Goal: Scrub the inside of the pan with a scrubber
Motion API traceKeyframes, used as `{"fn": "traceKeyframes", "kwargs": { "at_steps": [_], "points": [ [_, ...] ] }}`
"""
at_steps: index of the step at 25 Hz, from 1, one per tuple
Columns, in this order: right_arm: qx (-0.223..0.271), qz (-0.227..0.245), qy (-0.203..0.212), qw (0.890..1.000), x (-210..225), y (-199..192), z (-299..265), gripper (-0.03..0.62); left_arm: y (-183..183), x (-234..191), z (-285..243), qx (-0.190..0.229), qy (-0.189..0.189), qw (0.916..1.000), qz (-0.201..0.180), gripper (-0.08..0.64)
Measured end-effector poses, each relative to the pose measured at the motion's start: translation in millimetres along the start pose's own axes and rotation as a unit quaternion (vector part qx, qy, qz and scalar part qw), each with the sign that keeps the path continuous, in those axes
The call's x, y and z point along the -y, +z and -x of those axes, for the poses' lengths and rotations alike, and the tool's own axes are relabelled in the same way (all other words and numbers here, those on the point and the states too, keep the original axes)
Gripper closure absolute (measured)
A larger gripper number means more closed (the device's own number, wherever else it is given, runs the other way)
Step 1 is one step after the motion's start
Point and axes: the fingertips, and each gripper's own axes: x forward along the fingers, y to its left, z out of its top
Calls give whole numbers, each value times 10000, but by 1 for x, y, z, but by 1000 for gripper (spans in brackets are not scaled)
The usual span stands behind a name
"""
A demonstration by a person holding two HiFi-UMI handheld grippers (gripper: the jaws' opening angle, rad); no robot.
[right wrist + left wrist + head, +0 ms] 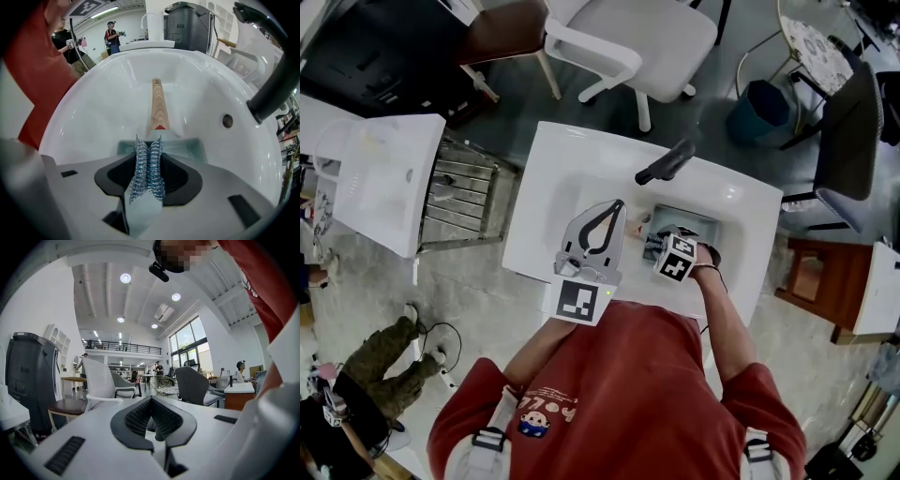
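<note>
A square, pale grey-green pan [692,223] lies in the white sink [572,159]. In the right gripper view its rim [190,146] sits just beyond the jaws and its wooden handle [158,105] points away up the basin. My right gripper [149,144] is shut on a silver-blue mesh scrubber [148,168], held over the pan's near edge; from above this gripper [661,246] is down in the sink. My left gripper [612,206] is shut and holds nothing. It hovers over the sink's left side. In its own view the left gripper [151,399] points out into the room.
A black faucet [666,162] reaches over the back of the sink and arches at the right as the same faucet [276,79]. An overflow hole [227,121] marks the basin wall. A white chair [628,42] stands behind the sink, a second white basin [380,173] to the left.
</note>
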Motion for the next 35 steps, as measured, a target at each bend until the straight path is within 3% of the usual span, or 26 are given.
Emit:
{"fn": "traceKeyframes", "kwargs": {
  "at_steps": [7, 17, 25, 29, 35],
  "points": [
    [44, -33, -741, 9972, 33, 1, -1, 416, 0, 1, 1, -34, -1, 10000, 5, 546],
    [-60, 495, -1832, 9818, 71, 5, -5, 420, 1, 0, 1, -39, 13, 10000, -22, 546],
    [-34, 508, -1805, 9823, 70, 5, 0, 418, 4, 4, 0, -22, -29, 10000, -30, 546],
    [213, 268, -1728, 9844, 72, 5, 25, 414, 5, 6, -1, -10, -77, 10000, -32, 546],
    [266, 231, -1109, 9932, 49, -9, 67, 416, 4, 12, -4, 23, -166, 9999, -9, 546]
  ]
}}
